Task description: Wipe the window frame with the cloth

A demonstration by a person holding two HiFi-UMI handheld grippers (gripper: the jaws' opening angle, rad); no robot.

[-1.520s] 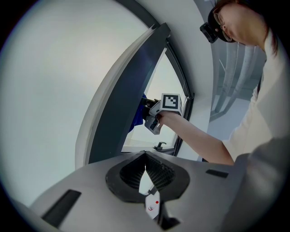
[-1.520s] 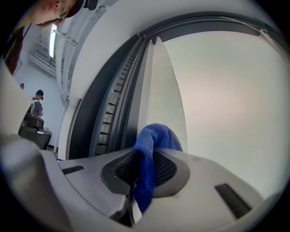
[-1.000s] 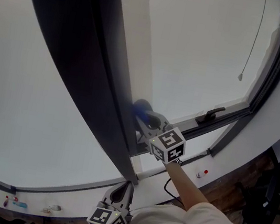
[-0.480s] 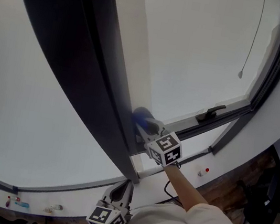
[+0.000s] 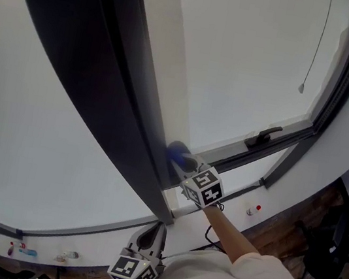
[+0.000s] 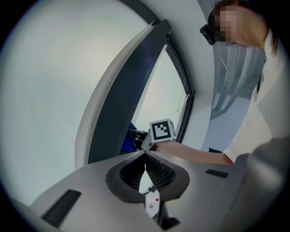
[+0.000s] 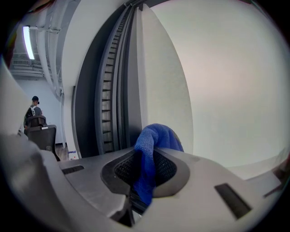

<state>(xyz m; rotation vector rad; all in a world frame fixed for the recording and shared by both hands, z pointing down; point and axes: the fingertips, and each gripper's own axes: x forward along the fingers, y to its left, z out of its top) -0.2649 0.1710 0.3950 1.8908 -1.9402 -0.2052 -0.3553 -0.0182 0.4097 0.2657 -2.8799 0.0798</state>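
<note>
A dark window frame upright (image 5: pixel 103 90) with a white strip (image 5: pixel 166 68) beside it runs diagonally through the head view. My right gripper (image 5: pixel 185 165) is shut on a blue cloth (image 5: pixel 177 152) and presses it against the upright's low end, just above the sill. In the right gripper view the cloth (image 7: pixel 154 136) bulges out between the jaws of the right gripper (image 7: pixel 147 152), in front of the ribbed frame (image 7: pixel 113 90). My left gripper (image 5: pixel 154 231) hangs below the sill, shut and empty. The left gripper (image 6: pixel 145 156) looks up at the cloth (image 6: pixel 128 142).
A black window handle (image 5: pixel 264 137) sits on the lower frame to the right, and a blind cord pull (image 5: pixel 301 88) hangs above it. Small items (image 5: pixel 23 251) lie on the sill at left. A dark chair (image 5: pixel 335 248) stands right. A distant person (image 7: pixel 34 108) is indoors.
My right gripper has slid the blue cloth down the frame upright toward the sill. The left gripper has stayed put.
</note>
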